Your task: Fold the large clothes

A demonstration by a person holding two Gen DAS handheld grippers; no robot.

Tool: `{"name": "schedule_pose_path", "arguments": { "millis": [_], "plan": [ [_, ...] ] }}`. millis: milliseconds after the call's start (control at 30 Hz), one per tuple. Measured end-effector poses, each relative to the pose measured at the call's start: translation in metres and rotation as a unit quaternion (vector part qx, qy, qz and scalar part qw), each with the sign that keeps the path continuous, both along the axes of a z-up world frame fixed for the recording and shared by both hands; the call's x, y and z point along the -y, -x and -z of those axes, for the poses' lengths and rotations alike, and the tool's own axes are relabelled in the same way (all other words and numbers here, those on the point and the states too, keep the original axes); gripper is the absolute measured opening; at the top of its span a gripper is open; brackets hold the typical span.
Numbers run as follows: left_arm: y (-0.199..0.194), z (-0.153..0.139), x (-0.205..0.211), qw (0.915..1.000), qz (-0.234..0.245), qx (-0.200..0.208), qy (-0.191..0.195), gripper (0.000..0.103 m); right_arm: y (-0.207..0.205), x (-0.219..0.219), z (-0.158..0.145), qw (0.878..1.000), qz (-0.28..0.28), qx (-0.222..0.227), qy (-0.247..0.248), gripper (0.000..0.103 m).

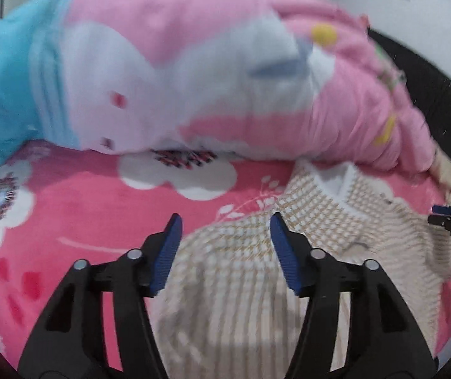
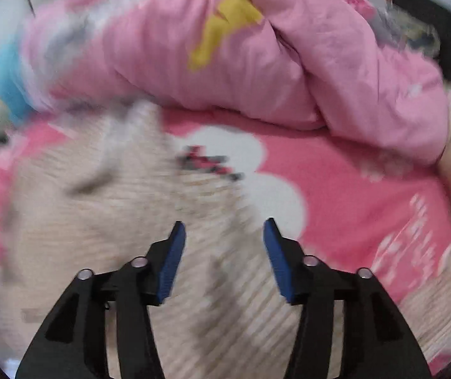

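free: pink blanket (image 1: pixel 67 221) left of sweater (image 1: pixel 241 284) | blocked: quilt heap (image 1: pixel 193 63) behind

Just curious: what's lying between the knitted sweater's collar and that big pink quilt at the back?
In the left wrist view, only a strip of the pink flowered blanket separates the sweater from the quilt.

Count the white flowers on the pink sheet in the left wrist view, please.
2 whole ones: one flower near the middle, just below the quilt, and one flower at the left edge. The sweater may hide others.
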State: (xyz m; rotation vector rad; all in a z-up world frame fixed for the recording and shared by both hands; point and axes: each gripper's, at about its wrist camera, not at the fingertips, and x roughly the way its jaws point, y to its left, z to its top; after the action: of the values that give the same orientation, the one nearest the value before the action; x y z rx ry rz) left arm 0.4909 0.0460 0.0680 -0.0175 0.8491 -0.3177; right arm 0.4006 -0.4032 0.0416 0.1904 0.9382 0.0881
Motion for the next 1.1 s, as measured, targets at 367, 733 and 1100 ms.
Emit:
{"name": "schedule_pose_path", "arguments": {
  "millis": [367, 733, 1100],
  "plan": [
    [0.100, 0.066, -0.069, 0.9924, -0.072, -0.096, 0.029, 0.064, 0.025, -0.077, 0.063, 0.977, -0.014, -0.097, -0.190, 0.061],
    [0.171, 0.092, -0.068, 0.9949, -0.038, -0.094, -0.007, 0.064, 0.046, -0.099, 0.030, 0.993, 0.005, -0.055, -0.101, 0.027],
    [0.309, 0.102, -0.081, 0.9882, -0.026, -0.150, -0.013, 0.074, 0.269, -0.095, 0.079, 0.982, 0.001, 0.003, -0.186, 0.073]
  ]
}}
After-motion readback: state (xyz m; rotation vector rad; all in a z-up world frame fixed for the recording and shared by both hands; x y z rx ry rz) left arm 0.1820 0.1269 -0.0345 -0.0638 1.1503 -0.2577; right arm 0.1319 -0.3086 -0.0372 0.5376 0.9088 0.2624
